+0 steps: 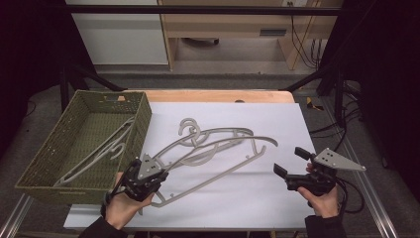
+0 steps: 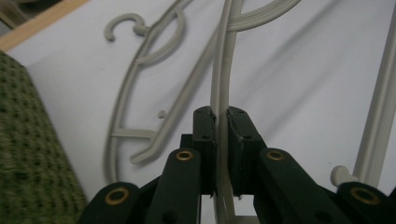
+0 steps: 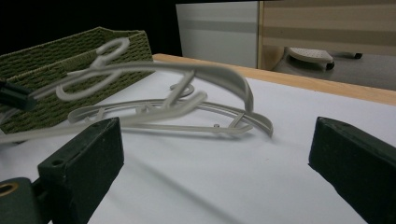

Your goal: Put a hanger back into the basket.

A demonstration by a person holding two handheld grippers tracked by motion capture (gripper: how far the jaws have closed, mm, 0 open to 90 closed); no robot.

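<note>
Left gripper (image 2: 222,140) fingers clamped on grey hanger (image 2: 223,74) (green basket (image 2: 28,140) beside).

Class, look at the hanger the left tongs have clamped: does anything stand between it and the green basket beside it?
The left tongs grip one grey hanger by its arm. Only the near wall of the green basket lies between; it must be lifted over. A second hanger lies tangled beneath, and another hanger already lies inside.

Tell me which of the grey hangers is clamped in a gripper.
The upper hanger of the two on the white sheet: the left gripper pinches its near end. The lower hanger lies flat, and a third rests in the basket.
</note>
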